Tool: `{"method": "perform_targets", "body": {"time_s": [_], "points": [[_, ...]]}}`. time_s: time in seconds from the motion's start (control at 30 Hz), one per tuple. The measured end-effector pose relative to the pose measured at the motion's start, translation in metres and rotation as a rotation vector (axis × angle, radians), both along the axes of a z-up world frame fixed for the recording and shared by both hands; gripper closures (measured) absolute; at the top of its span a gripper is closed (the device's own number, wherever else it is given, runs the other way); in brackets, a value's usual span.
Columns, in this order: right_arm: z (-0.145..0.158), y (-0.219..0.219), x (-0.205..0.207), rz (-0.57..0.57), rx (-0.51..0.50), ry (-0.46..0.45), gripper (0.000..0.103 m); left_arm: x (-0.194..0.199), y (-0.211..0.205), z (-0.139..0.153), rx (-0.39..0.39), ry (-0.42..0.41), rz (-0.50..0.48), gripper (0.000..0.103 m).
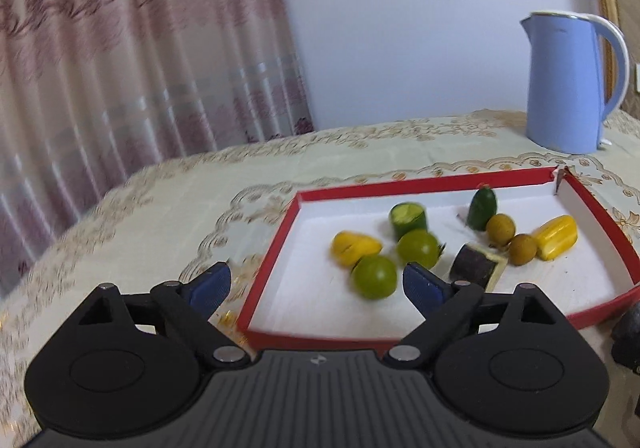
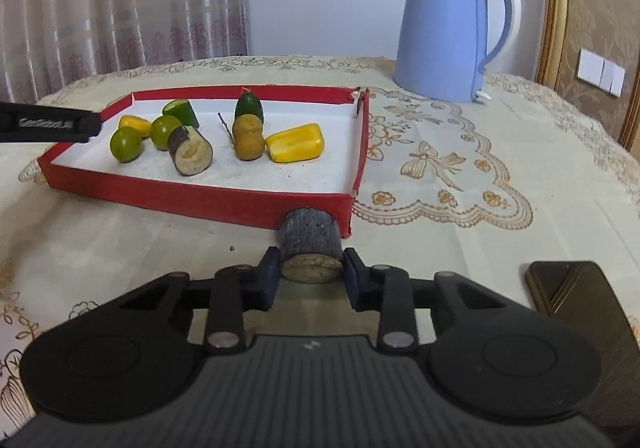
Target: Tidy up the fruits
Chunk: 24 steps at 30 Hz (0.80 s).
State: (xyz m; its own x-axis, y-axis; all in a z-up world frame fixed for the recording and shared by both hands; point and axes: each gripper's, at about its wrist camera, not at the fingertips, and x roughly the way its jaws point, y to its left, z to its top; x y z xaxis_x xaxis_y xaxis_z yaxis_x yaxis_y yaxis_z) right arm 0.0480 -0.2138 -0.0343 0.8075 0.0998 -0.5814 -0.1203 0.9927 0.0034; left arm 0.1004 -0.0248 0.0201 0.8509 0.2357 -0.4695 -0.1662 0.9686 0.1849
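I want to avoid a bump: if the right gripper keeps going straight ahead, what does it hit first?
Probably the red cardboard tray's near wall: the dark cylindrical cane piece held in the right gripper already sits close to it, though depth is unclear.

My desk (image 2: 500, 152) under cream embroidered cloth (image 2: 440, 176). Pink patterned curtain (image 1: 120, 68) left, pale wall (image 1: 400, 28) behind, gilt frame (image 2: 560, 8) right, white wall switches (image 2: 602, 71). Soft daylight.

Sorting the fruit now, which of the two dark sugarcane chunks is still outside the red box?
The sugarcane chunk gripped in the right tongs, just outside the red box; the other chunk lies inside.
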Motion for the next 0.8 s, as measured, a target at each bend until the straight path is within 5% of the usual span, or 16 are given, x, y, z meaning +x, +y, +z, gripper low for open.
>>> {"method": "perform_targets", "body": {"time_s": [0.8], "points": [[0.027,0.003,-0.019,0.095,0.086,-0.073,0.072,0.002,0.016,-0.028,-0.007,0.006,0.043,0.009]]}}
